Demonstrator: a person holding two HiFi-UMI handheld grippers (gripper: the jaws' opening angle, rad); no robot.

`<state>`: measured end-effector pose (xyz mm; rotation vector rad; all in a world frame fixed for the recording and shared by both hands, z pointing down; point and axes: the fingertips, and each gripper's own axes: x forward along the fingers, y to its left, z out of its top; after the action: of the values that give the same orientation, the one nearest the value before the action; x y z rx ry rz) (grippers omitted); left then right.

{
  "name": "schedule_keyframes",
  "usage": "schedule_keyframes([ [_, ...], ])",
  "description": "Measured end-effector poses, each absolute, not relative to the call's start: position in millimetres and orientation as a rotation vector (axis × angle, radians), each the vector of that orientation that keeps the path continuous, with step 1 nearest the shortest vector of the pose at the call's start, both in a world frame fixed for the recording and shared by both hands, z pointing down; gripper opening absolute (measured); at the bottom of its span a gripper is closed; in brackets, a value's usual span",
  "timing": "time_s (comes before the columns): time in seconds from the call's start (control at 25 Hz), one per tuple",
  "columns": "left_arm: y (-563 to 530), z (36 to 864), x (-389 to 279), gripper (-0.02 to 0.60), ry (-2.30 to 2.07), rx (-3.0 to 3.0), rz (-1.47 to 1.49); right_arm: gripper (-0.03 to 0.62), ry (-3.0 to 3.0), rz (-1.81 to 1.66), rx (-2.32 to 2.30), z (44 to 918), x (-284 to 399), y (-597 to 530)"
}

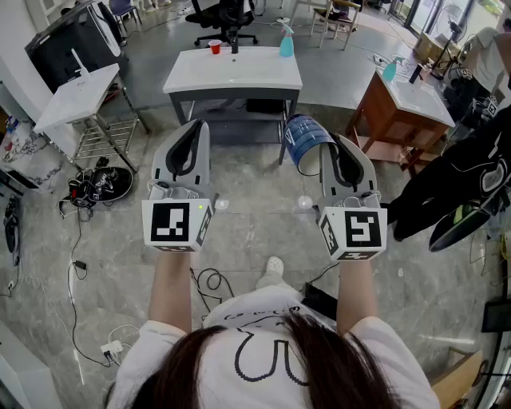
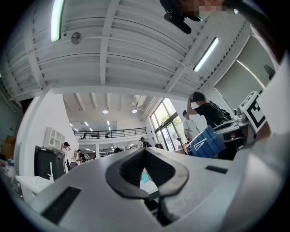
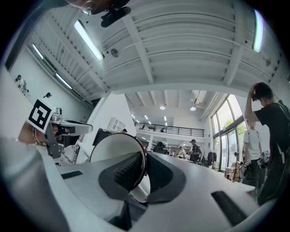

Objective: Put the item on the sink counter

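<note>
right gripper: fingers clamped on the rim of the blue cylindrical cup with white markings | cup: held in the air, well short of the white sink desk ahead | left gripper: fingers closed together, nothing between them

Looked like big open lab or studio hall, not real home. White sink counter stood on its own mid grey stone floor, wooden vanity off its right edge. Office chair and dark monitor were further back, cable tangle loose on floor. Gripper views showed high white-beamed ceiling, strip lights, mezzanine railing, tall windows, several people standing about.
</note>
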<state>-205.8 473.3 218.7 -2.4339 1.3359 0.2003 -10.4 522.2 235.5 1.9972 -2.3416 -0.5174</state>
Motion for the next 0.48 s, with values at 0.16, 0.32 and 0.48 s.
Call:
schedule_keyframes([
  [0.16,453,222,-201,0.009,1.354,-2.439,0.188,0.052,-2.341,-0.503,1.995,238,-5,502],
  [0.32,427,225,-187,0.009,1.366,-2.431,0.183,0.052,-2.351,-0.487,1.987,243,10,473],
  [0.48,391,228,-172,0.009,1.4,-2.424,0.166,0.052,-2.415,-0.433,1.974,243,28,434],
])
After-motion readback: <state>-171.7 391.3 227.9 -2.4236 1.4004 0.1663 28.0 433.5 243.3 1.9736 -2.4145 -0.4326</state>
